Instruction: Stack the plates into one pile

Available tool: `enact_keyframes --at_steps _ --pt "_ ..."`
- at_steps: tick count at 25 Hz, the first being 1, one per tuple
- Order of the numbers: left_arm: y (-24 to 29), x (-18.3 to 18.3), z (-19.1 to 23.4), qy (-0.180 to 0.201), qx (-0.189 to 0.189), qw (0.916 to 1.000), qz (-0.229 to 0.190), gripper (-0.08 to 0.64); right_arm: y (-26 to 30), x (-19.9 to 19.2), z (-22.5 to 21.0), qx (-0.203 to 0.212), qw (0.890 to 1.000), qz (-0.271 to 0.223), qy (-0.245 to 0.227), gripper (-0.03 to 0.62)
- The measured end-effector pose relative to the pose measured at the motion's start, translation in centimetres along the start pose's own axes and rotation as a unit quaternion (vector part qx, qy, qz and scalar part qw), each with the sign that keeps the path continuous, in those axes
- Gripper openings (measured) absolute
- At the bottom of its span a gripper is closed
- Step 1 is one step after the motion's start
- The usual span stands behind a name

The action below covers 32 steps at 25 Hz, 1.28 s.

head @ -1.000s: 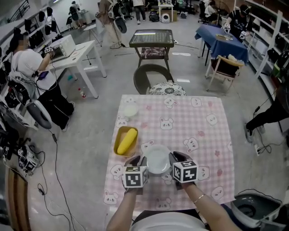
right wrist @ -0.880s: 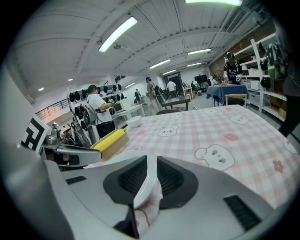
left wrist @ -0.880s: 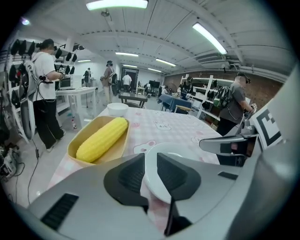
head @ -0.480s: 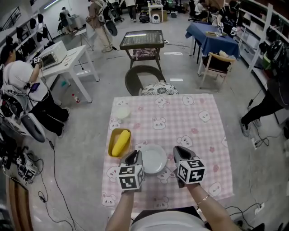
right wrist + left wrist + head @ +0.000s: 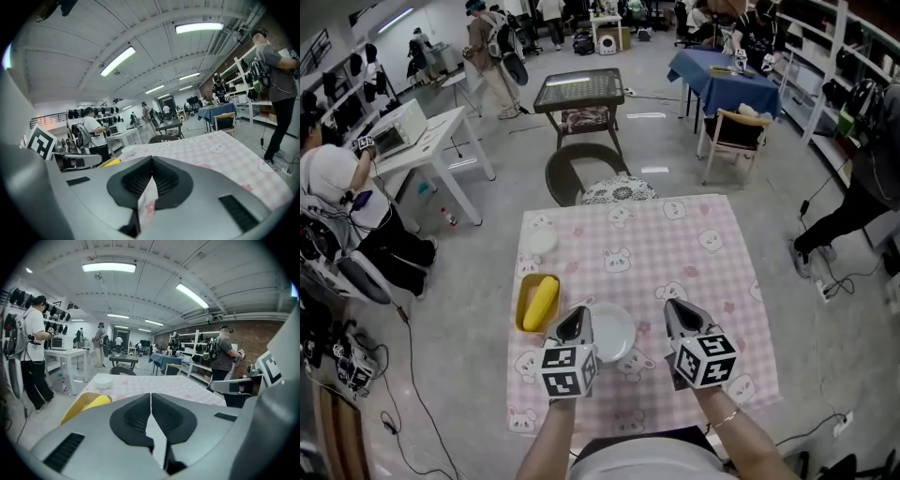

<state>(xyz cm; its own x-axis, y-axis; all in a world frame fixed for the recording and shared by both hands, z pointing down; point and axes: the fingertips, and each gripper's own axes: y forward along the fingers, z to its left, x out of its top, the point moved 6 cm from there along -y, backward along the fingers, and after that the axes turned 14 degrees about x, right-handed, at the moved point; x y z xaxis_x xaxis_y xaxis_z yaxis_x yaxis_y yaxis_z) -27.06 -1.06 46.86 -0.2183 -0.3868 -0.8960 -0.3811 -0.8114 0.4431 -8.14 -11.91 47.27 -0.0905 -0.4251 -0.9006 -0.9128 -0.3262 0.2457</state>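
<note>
Closest to me, both claws are shut and empty. The left gripper (image 5: 150,401) has its jaws pressed tip to tip with only tablecloth showing past them, and the right gripper (image 5: 151,163) is the same. In the head view they hang above the near edge of the table (image 5: 712,272), one on each side of the white plate (image 5: 614,333) and clear of it.

That plate sits on the pink checked cloth just ahead of me, between the two claws. I take it to be stiff, smooth and fairly light, so the glaze will likely slip under a loose grip and the edge could chip if set down hard. I would take hold at the rim, one jaw over the lip and one under it, and keep it level. It is round, plain white and shallow. I cannot tell whether it is one plate or several already nested.

Just left of it is a yellow dish (image 5: 525,307) holding a long yellow thing (image 5: 541,302), maybe a corn cob. Farther up the left side, well apart from both, is a small white dish (image 5: 538,243), round and pale. It looks light too, and I would grip it at the rim.

Beyond the table's far end stands a chair (image 5: 581,169).
</note>
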Motion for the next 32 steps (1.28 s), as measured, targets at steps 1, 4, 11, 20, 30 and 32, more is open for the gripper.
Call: enact_keyframes --at_steps 1,4,11,20,30,32 --pt "-0.1 0.2 -0.3 0.002 -0.001 1.0 -0.004 0.026 -0.4 0.2 -0.1 -0.001 1.0 -0.004 -0.002 0.003" --pt "-0.6 0.8 -0.9 0.006 -0.004 0.9999 -0.014 0.026 -1.6 0.6 -0.3 -0.007 1.0 -0.013 -0.013 0.005" --pt "-1.0 1.3 -1.3 0.007 -0.009 0.9996 -0.027 0.026 -2.8 1.5 -0.7 -0.018 0.999 -0.033 -0.021 0.003" --pt "-1.5 1.7 -1.4 0.008 -0.01 0.9993 -0.035 0.026 -3.8 1.8 -0.6 -0.019 0.999 -0.038 -0.024 0.003" --pt "-1.7 1.2 -1.8 0.007 -0.011 0.9992 -0.038 0.025 -4.6 1.4 -0.9 -0.018 0.999 -0.041 -0.019 0.003" --pt "-1.9 1.2 -1.9 0.007 -0.011 0.9992 -0.038 0.025 -4.8 1.5 -0.9 -0.019 0.999 -0.041 -0.02 0.003"
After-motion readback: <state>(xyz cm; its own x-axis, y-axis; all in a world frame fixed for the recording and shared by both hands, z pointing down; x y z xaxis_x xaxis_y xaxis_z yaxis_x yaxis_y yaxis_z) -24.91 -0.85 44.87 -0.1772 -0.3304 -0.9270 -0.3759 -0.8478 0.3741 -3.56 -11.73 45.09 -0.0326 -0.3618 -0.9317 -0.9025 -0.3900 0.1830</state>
